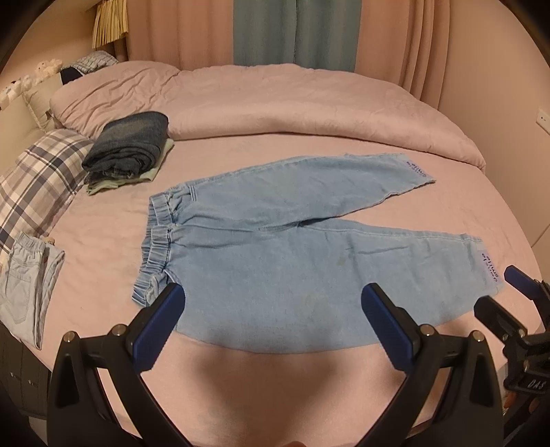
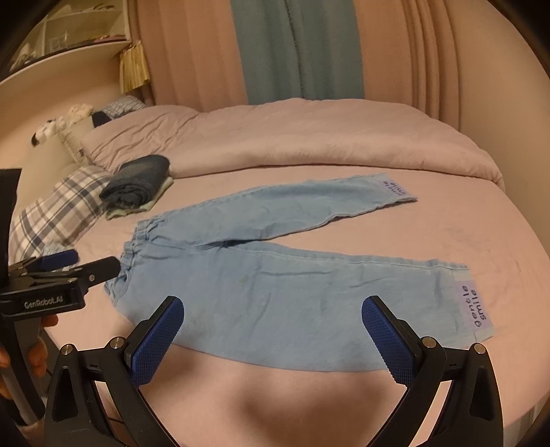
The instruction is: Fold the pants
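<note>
Pants of light blue denim with an elastic waistband lay flat on the pink bedsheet, legs splayed in a V. We held our left gripper and right gripper above the near edge, jaws spread wide apart, empty. Folded dark denim clothes sat by the plaid pillow.

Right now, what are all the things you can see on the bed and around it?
Pants: one, light blue, spread flat mid-bed, legs apart.
Folded clothes: one pile, dark blue on pale green, far left by the pillows.
Checked pillow: one, blue and white, left edge.
Small jeans: one, pale blue, near left edge.
Quilt: one, pink, bunched along the far side.
Bed sheet: one, pink.
Curtains: pink with a teal strip, behind the bed.
Left hand-held gripper: black, blue pads, open.
Right hand-held gripper: same colours, open.
</note>
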`<control>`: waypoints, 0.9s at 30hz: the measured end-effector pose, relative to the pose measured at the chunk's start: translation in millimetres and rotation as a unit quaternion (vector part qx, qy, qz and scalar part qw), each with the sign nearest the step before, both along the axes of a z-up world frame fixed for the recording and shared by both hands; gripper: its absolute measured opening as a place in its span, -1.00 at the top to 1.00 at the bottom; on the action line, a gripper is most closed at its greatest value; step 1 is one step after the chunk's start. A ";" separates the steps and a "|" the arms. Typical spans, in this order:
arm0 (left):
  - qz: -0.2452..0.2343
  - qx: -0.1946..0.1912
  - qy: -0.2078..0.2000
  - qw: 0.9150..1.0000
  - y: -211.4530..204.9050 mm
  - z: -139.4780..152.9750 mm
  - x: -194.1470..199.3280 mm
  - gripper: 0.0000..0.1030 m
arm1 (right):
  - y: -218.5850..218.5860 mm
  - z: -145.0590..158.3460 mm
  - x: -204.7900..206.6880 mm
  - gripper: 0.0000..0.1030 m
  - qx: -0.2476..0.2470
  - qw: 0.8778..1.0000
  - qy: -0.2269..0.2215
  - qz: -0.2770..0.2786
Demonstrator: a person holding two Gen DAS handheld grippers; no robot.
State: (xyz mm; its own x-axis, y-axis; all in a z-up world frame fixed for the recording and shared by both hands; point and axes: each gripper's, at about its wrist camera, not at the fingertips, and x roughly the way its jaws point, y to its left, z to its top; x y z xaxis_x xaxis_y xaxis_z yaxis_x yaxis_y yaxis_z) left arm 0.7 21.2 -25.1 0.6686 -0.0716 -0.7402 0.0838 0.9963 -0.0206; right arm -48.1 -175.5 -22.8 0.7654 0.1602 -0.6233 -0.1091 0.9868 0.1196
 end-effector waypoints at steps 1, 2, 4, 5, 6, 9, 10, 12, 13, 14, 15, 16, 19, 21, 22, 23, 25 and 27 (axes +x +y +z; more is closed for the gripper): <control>0.000 -0.002 0.005 1.000 1.6 -2.4 0.8 -0.99 | 3.4 -2.0 0.5 -1.00 -0.004 1.000 0.000 0.006; 0.000 -0.006 0.010 1.000 3.1 -5.4 1.7 -0.99 | 4.8 -4.0 1.6 -1.00 -0.007 1.000 0.002 0.011; 0.003 -0.021 0.026 0.999 9.3 -13.8 5.0 -0.99 | 10.7 -9.1 3.4 -1.00 -0.014 1.000 0.003 0.021; 0.005 -0.029 0.032 0.999 12.5 -17.3 6.5 -0.99 | 13.9 -12.2 4.3 -1.00 -0.016 0.999 0.003 0.027; 0.011 -0.047 0.043 0.998 19.7 -24.0 8.6 -0.99 | 17.7 -16.2 5.1 -1.00 -0.020 0.999 0.003 0.036; 0.026 -0.090 0.068 0.993 38.5 -40.5 12.9 -0.99 | 30.7 -30.3 6.8 -1.00 -0.046 0.997 -0.004 0.063; 0.035 -0.102 0.076 0.991 46.5 -48.0 13.3 -0.99 | 37.6 -37.0 6.5 -1.00 -0.065 0.995 -0.005 0.075; 0.063 -0.127 0.097 0.985 68.9 -67.6 12.8 -0.99 | 52.5 -51.1 3.3 -1.00 -0.109 0.989 -0.009 0.098; 0.072 -0.140 0.105 0.982 77.7 -75.7 11.8 -0.99 | 59.6 -58.0 2.0 -1.00 -0.130 0.986 -0.012 0.108; 0.080 -0.151 0.111 0.979 83.7 -81.6 10.9 -0.99 | 68.0 -66.1 0.8 -1.00 -0.154 0.981 -0.015 0.119; 0.087 -0.162 0.118 0.976 89.3 -87.5 9.5 -0.99 | 77.0 -74.7 -1.2 -1.00 -0.177 0.975 -0.018 0.132; 0.096 -0.179 0.128 0.971 98.7 -97.9 8.2 -0.99 | 83.5 -81.5 -2.9 -1.00 -0.191 0.971 -0.021 0.143; 0.110 -0.219 0.143 0.959 111.4 -113.7 6.4 -0.97 | 103.0 -103.3 -7.7 -1.00 -0.229 0.957 -0.027 0.176; 0.118 -0.251 0.149 0.949 116.4 -122.4 8.6 -0.96 | 114.4 -116.8 -9.2 -1.00 -0.263 0.945 -0.038 0.189; 0.125 -0.264 0.149 0.945 118.6 -127.5 11.6 -0.92 | 119.1 -122.3 -9.7 -1.00 -0.281 0.939 -0.046 0.191; 0.130 -0.270 0.147 0.943 120.4 -130.3 13.9 -0.91 | 123.6 -127.7 -9.1 -1.00 -0.302 0.932 -0.056 0.191; 0.145 -0.281 0.130 0.940 123.6 -132.5 19.2 -0.85 | 131.9 -136.9 -5.9 -0.89 -0.339 0.918 -0.069 0.195; 0.160 -0.285 0.114 0.938 123.7 -129.7 27.0 -0.61 | 134.5 -137.3 -2.0 -0.87 -0.338 0.915 -0.084 0.204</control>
State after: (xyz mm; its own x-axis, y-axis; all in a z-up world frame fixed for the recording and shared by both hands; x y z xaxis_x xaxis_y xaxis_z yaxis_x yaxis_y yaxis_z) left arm 27.7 144.9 -154.9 0.5526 -0.3222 -0.7686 -0.2889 0.7910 -0.5393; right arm -50.1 -41.0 -160.1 0.8218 0.0755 -0.5647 -0.4464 0.7012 -0.5559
